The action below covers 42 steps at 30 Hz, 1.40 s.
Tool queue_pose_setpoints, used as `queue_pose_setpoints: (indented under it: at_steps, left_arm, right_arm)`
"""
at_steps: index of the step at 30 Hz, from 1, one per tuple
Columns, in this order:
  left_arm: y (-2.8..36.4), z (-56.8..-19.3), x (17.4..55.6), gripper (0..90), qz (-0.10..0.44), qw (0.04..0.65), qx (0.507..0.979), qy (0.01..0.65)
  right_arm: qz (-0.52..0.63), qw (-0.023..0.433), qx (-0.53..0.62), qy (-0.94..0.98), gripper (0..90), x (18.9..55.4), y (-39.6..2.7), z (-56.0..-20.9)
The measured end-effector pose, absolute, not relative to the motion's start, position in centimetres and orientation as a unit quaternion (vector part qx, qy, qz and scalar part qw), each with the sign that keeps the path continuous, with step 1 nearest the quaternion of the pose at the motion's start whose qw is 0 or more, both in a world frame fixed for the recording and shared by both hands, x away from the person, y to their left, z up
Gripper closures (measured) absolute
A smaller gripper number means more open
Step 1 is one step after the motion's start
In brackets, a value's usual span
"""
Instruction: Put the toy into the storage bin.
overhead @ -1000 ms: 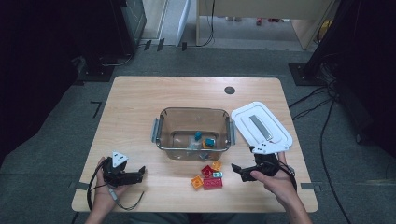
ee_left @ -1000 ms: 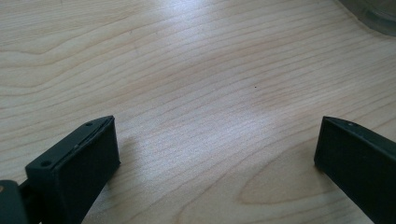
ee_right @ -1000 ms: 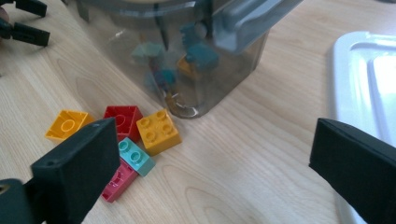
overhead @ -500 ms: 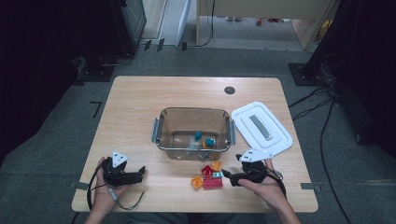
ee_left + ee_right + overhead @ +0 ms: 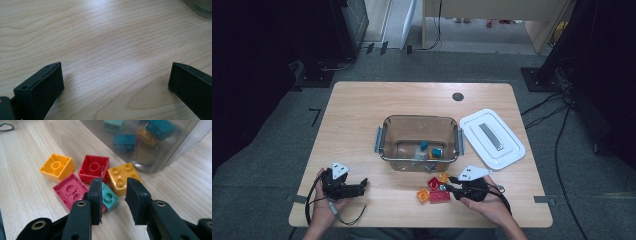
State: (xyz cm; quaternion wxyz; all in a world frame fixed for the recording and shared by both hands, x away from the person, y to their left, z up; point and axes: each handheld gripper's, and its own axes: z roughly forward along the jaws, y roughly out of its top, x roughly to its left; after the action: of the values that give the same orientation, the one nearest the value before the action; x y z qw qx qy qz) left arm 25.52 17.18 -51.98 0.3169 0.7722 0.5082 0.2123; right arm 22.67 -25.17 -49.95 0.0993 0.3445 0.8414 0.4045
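A small teal brick (image 5: 109, 197) lies on the table between the jaws of my right gripper (image 5: 114, 192). The jaws have just been closing; the left pad is at the brick and a gap remains at the right pad. Around it lie a yellow brick (image 5: 122, 180), a red brick (image 5: 94, 168), an orange brick (image 5: 57, 167) and a flat pink-red brick (image 5: 70, 191). In the high view my right gripper (image 5: 446, 188) is low at this cluster (image 5: 432, 183). My left gripper (image 5: 361, 186) rests at the front left, open over bare wood (image 5: 116, 82).
A clear plastic container (image 5: 384, 131) with several teal and yellow bricks inside stands mid-table, just beyond the cluster. Its white lid (image 5: 492, 137) lies to its right. The table's front edge runs close behind both hands.
My right gripper has moved left and down from beside the lid to the brick cluster, and its jaws have narrowed around the teal brick. The left gripper has stayed put.
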Motion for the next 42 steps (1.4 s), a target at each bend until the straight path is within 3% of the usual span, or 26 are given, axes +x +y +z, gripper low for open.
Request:
queue_pose_setpoints:
  at_steps: [7,14,20,28,32,39,42]
  left_arm:
    - [17.2,-52.0,25.5,0.0,0.212,0.317,0.772,0.508]
    - [17.2,-52.0,25.5,0.0,0.212,0.317,0.772,0.508]
    - [17.2,-52.0,25.5,0.0,0.212,0.317,0.772,0.508]
    - [17.2,-52.0,25.5,0.0,0.212,0.317,0.772,0.508]
    - [17.2,-52.0,25.5,0.0,0.212,0.317,0.772,0.508]
    - [17.2,-52.0,25.5,0.0,0.212,0.317,0.772,0.508]
    - [17.2,-52.0,25.5,0.0,0.212,0.317,0.772,0.508]
  right_arm:
    - [0.406,0.075,0.338,0.846,72.7,22.7,-25.3,-50.2]
    - [0.399,0.035,0.319,0.859,71.1,22.0,-25.1,-50.5]
    - [0.407,0.037,0.319,0.855,69.5,22.0,-24.9,-50.5]
    - [0.399,0.03,0.316,0.86,76.7,22.1,-24.6,-50.7]
    - [0.391,0.048,0.305,0.867,73.5,21.9,-24.4,-51.0]
    - [0.39,0.048,0.303,0.868,88.2,21.9,-25.0,-50.9]
    - [0.39,0.041,0.3,0.869,89.2,21.9,-25.5,-50.8]
